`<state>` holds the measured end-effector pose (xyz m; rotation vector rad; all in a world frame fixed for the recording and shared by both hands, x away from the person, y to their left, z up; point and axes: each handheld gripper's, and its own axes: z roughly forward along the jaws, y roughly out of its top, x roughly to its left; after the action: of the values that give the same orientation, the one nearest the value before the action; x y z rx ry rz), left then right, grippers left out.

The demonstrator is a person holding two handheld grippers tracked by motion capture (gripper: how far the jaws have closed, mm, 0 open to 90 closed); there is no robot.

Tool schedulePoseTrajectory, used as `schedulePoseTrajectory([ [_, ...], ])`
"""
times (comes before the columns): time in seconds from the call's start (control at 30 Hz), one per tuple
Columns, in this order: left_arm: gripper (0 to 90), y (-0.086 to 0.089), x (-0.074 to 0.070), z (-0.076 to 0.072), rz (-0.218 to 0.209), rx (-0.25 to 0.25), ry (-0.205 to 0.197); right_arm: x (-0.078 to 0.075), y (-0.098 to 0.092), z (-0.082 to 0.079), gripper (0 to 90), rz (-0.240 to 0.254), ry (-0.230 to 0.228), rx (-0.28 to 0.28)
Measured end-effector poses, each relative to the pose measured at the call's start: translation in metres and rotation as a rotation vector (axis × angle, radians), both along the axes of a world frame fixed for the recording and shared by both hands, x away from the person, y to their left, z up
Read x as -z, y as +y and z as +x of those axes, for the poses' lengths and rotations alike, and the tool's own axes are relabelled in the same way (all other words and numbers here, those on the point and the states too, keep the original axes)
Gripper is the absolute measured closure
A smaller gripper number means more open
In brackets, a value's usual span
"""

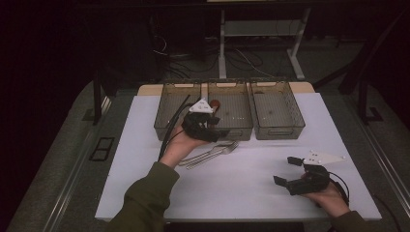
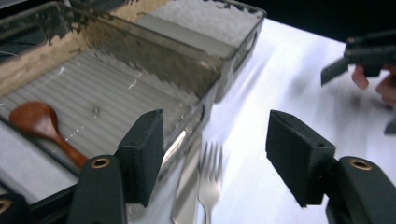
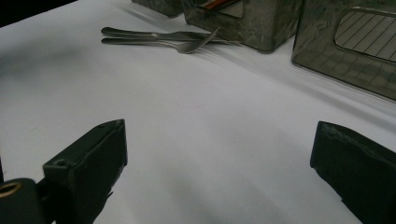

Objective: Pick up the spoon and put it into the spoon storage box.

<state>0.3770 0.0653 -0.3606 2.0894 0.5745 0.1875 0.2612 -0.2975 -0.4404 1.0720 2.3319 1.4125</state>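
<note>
Three smoked-plastic bins stand side by side at the table's far edge: left bin [image 1: 171, 104], middle bin [image 1: 237, 113], right bin [image 1: 278, 111]. A wooden spoon [image 2: 42, 123] lies in the middle bin [image 2: 116, 93]. A metal fork [image 1: 220, 150] and a second piece of cutlery [image 1: 198, 157] lie on the white table just in front of the bins. My left gripper [image 1: 215, 126] hovers open over the middle bin's near wall, above the fork [image 2: 210, 172]. My right gripper [image 1: 286, 170] rests open near the front right, empty; the fork [image 3: 187, 45] lies far ahead of it.
The white table top [image 1: 241, 183] spreads wide between the cutlery and the front edge. The right gripper [image 2: 359, 60] shows far off in the left gripper view. Cables and desk legs [image 1: 222, 43] lie on the floor beyond the table.
</note>
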Motion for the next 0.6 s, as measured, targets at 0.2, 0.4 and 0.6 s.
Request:
schedulePoseTrajectory([
  [0.2,45.3,0.013,0.015,-0.016,0.015,-0.003,0.020,0.000,0.000,0.000,3.3,-0.001,0.005,0.002],
  [0.4,65.7,0.020,0.028,-0.029,0.036,-0.007,0.011,0.001,0.001,0.000,3.3,-0.005,0.005,0.003],
  [0.6,87.9,0.021,0.044,-0.030,0.046,-0.023,0.043,0.001,0.001,0.000,3.3,-0.004,0.007,0.007],
])
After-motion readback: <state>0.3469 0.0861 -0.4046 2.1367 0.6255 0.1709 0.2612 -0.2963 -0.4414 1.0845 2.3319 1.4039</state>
